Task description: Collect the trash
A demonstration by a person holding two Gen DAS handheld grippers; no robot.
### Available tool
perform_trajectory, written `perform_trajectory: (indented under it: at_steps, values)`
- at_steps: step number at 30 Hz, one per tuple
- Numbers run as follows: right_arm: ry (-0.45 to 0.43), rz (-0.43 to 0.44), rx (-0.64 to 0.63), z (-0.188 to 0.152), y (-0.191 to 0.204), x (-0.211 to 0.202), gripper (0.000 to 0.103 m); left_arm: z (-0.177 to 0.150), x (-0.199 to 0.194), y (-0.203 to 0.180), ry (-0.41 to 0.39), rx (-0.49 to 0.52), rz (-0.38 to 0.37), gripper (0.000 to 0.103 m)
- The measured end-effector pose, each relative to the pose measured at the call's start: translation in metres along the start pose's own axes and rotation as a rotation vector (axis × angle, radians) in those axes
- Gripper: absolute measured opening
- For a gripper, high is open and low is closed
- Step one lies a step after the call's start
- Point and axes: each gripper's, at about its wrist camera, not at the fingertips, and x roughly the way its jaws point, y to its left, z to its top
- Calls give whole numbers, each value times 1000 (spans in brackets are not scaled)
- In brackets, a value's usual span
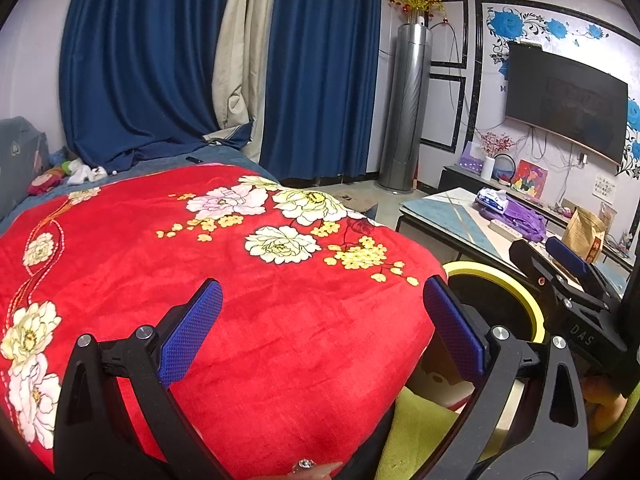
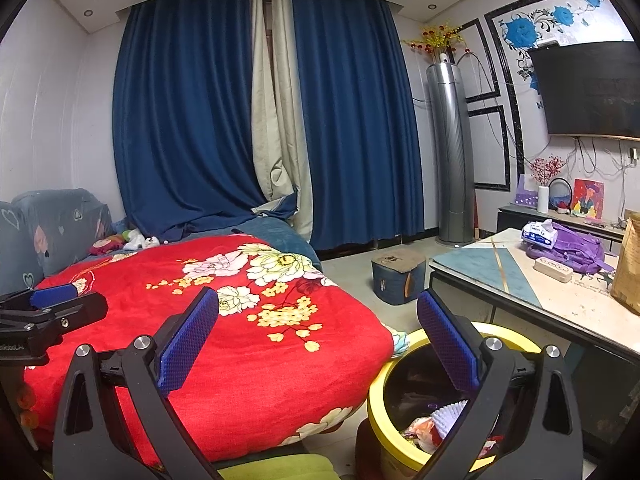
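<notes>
My left gripper point(image 1: 322, 332) is open over the red flowered blanket point(image 1: 240, 300) on the bed, with nothing between its fingers. My right gripper point(image 2: 318, 342) is open too and empty, its right finger above a yellow-rimmed trash bin point(image 2: 384, 372) on the floor by the bed's corner. Inside the bin lie a white pleated paper point(image 2: 452, 416) and an orange wrapper point(image 2: 420, 428). A pale blue crumpled scrap point(image 2: 400, 342) lies between blanket edge and bin. The bin rim point(image 1: 480, 267) also shows in the left wrist view, behind the other gripper's blue pad point(image 1: 568, 258).
A low table point(image 2: 480, 268) stands right of the bin with a tissue pack point(image 2: 540, 234), purple bag point(image 2: 576, 246), power strip point(image 2: 554, 270) and brown paper bag point(image 2: 630, 264). A small stool point(image 2: 398, 276) sits on the floor. Toys point(image 2: 120, 242) lie by the curtains.
</notes>
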Motion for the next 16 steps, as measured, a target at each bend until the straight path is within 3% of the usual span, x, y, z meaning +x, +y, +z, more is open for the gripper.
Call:
perform_trajectory:
  at_steps: [7, 12, 16]
  values:
    - [21, 2, -3, 0, 0, 6, 97, -1, 3, 4, 7, -12, 5, 92]
    - [37, 24, -19, 3, 7, 13, 97, 2, 11, 26, 69, -87, 40, 92]
    - [135, 139, -32, 18, 44, 49, 97, 11, 7, 91, 148, -196, 175, 92]
